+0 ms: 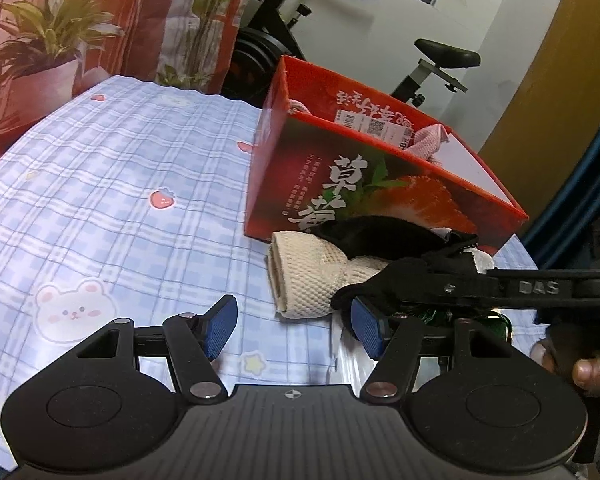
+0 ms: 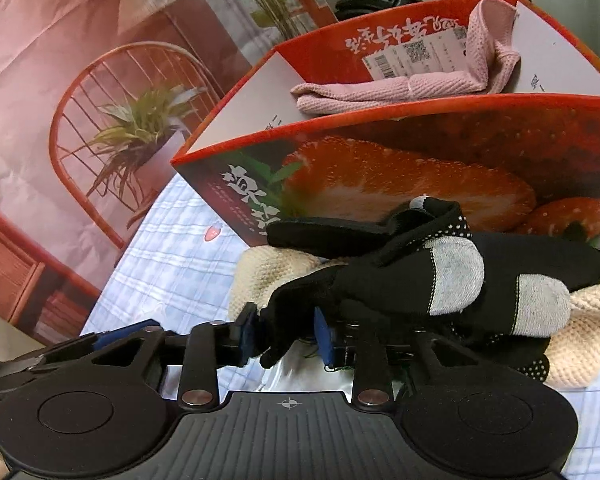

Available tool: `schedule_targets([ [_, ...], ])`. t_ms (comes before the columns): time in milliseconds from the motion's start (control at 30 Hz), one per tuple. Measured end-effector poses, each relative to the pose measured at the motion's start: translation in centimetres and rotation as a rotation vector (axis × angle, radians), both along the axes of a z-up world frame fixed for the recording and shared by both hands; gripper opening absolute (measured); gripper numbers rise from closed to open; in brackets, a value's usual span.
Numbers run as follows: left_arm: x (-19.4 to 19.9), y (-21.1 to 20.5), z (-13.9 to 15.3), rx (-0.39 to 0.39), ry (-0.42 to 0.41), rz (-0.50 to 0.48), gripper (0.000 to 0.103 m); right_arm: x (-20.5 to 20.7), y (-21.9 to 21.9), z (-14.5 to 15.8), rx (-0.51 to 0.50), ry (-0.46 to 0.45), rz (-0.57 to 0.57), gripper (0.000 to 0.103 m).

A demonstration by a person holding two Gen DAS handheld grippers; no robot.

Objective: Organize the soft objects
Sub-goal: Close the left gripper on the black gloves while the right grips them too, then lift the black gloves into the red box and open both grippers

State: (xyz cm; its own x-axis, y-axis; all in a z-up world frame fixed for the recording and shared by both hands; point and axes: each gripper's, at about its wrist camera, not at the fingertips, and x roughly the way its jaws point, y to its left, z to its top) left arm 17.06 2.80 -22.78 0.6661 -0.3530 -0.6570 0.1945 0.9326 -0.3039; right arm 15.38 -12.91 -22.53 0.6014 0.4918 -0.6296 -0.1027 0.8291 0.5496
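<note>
A red strawberry box [image 1: 380, 184] stands on the blue plaid cloth [image 1: 120, 184] and holds pink socks [image 2: 404, 88]. In front of it lies a pile: a cream knit sock [image 1: 308, 276] under black socks with grey toes [image 2: 456, 276]. My left gripper [image 1: 292, 328] is open and empty just in front of the cream sock. My right gripper [image 2: 286, 336] has its blue pads closed on an end of a black sock [image 2: 300, 300]. The right gripper also shows in the left wrist view [image 1: 384, 296], reaching in from the right.
A red printed backdrop with a chair and plant [image 2: 100, 120] stands behind the table on the left. An exercise bike [image 1: 380, 40] stands behind the box. A shiny plastic packet [image 1: 348, 356] lies under the pile.
</note>
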Motion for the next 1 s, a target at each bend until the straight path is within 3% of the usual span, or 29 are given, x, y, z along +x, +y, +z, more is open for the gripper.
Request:
schedule_targets([
  [200, 0.8, -2.2, -0.2, -0.001, -0.009, -0.095, 0.061, -3.1, -2.2, 1.7, -0.052, -0.102, -0.076, 0.042],
  [400, 2.3, -4.8, -1.0, 0.033, -0.004, -0.177, 0.061, -5.2, -4.6, 2.8, -0.2, -0.205, -0.187, 0.043],
  [533, 3.4, -5.8, -1.5, 0.015, -0.002, -0.187, 0.061, -4.7, -5.5, 2.2, -0.274, -0.206, -0.216, 0.052],
  [667, 3.7, -6.5, -1.9, 0.018, -0.007, -0.212, 0.038, -4.3, -5.1, 1.3, -0.262, -0.188, -0.188, 0.052],
  [733, 3.6, -6.3, -2.2, 0.013, -0.004, -0.208, 0.034, -4.3, -4.3, 1.1, -0.254, -0.192, -0.153, 0.052],
  [1000, 3.7, -5.6, -3.3, -0.02, 0.009, -0.193, 0.032, -3.0, -2.5, 0.1, -0.267, -0.166, -0.11, 0.052],
])
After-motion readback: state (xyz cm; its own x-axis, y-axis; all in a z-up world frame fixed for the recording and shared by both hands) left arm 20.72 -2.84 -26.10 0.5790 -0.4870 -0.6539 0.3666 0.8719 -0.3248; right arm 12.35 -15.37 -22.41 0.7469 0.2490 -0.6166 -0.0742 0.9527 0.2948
